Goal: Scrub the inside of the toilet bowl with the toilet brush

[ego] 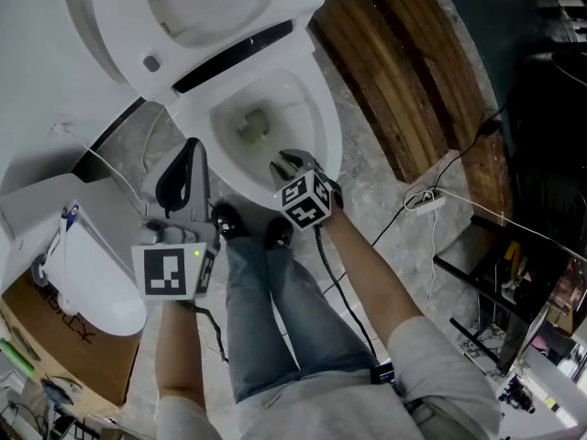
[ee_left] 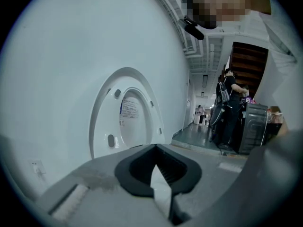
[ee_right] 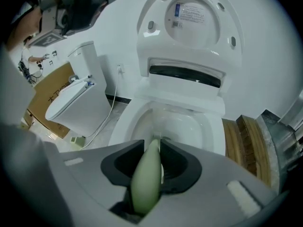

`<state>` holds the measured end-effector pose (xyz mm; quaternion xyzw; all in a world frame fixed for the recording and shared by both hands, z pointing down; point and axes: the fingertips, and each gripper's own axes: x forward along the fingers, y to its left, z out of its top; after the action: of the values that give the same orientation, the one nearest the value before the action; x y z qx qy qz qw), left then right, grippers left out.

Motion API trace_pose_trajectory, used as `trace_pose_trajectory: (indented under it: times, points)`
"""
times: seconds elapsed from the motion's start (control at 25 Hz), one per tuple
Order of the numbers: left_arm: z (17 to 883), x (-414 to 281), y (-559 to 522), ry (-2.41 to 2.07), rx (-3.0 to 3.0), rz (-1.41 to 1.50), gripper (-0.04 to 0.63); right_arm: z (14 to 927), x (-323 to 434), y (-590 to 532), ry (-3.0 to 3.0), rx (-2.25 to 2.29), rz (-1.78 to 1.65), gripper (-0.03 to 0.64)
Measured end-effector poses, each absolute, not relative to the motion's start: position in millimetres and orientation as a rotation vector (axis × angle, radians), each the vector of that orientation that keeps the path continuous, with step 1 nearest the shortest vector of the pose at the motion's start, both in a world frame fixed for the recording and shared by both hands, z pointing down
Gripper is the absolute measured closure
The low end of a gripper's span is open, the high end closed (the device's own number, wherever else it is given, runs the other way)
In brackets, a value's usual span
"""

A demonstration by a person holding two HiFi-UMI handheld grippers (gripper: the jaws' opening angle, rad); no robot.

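The right tongs (ee_right: pixel 154 149) pinch the pale green handle of the toilet brush (ee_right: pixel 146 179), whose head sits low inside the toilet bowl (ego: pixel 326 128). The left tongs (ee_left: pixel 159 163) are pressed together, held left of the bowl, facing the raised lid (ee_left: pixel 129 115)

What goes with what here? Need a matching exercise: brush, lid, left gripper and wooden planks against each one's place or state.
Things:
1. toilet brush
2. toilet lid
3. left gripper
4. wooden planks

Place or state:
A. raised open
B. on the floor to the right of the toilet
C. clamped in the right gripper, head down in the toilet bowl
D. jaws together on nothing, left of the bowl

Pairs: 1-C, 2-A, 3-D, 4-B
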<state>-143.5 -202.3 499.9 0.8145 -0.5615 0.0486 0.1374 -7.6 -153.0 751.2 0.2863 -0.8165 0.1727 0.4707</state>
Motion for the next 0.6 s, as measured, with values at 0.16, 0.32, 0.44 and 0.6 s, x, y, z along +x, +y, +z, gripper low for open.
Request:
trace_pose_trajectory:
  times: [0.16, 0.32, 0.44, 0.6]
  points:
    - [497.1, -131.8, -199.8, -1.617, 2.367, 0.151, 0.591, 750.3, 5.3, -139.2, -1.99, 0.687, 0.428, 0.512]
    - [494.3, -120.4, -196.5, -1.606, 2.381, 0.149, 0.591, 751.0, 20.4, -128.7, -1.969, 0.673, 0.412, 0.512]
    - [490.3, -111.5, -195.4, -1.59, 2.398, 0.118, 0.591, 751.8, 32.7, -126.0, -1.945, 0.673, 0.397, 0.512]
    - [490.4, -108.2, -194.2, -1.598, 2.392, 0.149, 0.591, 753.3, 48.8, -127.5, -1.91, 0.701, 0.384, 0.512]
